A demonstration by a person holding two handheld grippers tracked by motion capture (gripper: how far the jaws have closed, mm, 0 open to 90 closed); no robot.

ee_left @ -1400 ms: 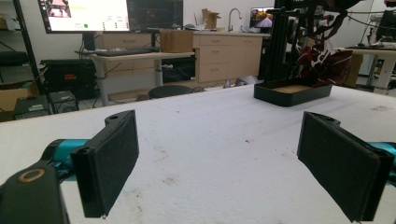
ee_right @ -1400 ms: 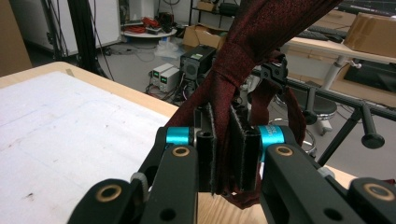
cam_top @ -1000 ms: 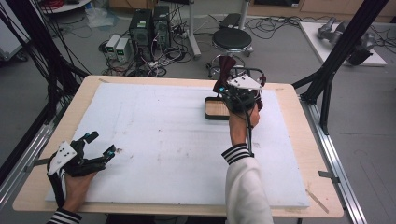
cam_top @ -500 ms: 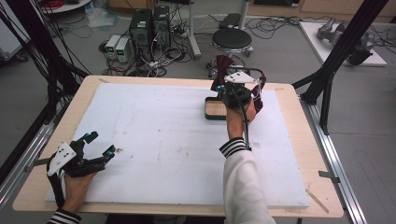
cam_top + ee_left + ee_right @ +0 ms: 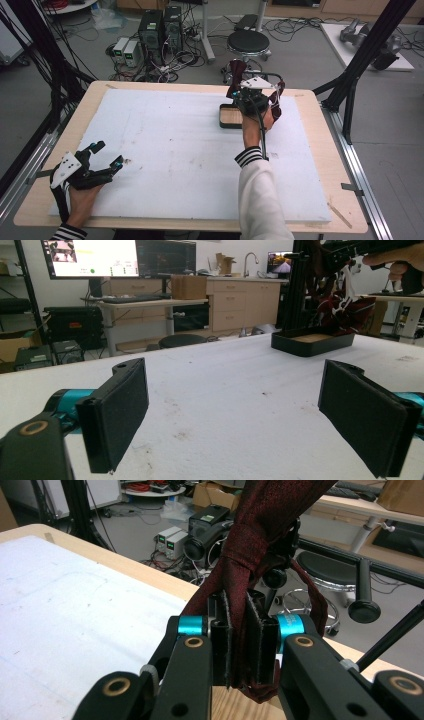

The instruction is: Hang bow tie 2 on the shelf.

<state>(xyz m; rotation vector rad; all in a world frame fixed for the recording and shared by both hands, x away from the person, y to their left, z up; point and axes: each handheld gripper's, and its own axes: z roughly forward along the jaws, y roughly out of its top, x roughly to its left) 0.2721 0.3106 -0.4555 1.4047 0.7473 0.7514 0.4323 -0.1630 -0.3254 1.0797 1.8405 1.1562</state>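
My right gripper (image 5: 239,92) is shut on a dark red necktie (image 5: 252,550), held above a small black tray (image 5: 231,118) with a wooden bottom at the far right of the white mat. In the right gripper view the tie's knot (image 5: 245,540) rises above the two closed pads, and its tail hangs below them. In the left gripper view the tray (image 5: 311,341) and the hanging tie (image 5: 345,307) appear far off. My left gripper (image 5: 107,156) rests at the near left of the mat, open, with nothing between its pads (image 5: 117,412).
A white foam mat (image 5: 175,150) covers most of the wooden table (image 5: 310,107). Black frame posts (image 5: 357,65) stand at the right and left edges. A stool (image 5: 247,42) and computer boxes (image 5: 157,27) sit on the floor beyond the far edge.
My right gripper has moved slightly toward the far edge with the tie, over the tray. The left gripper has stayed put.
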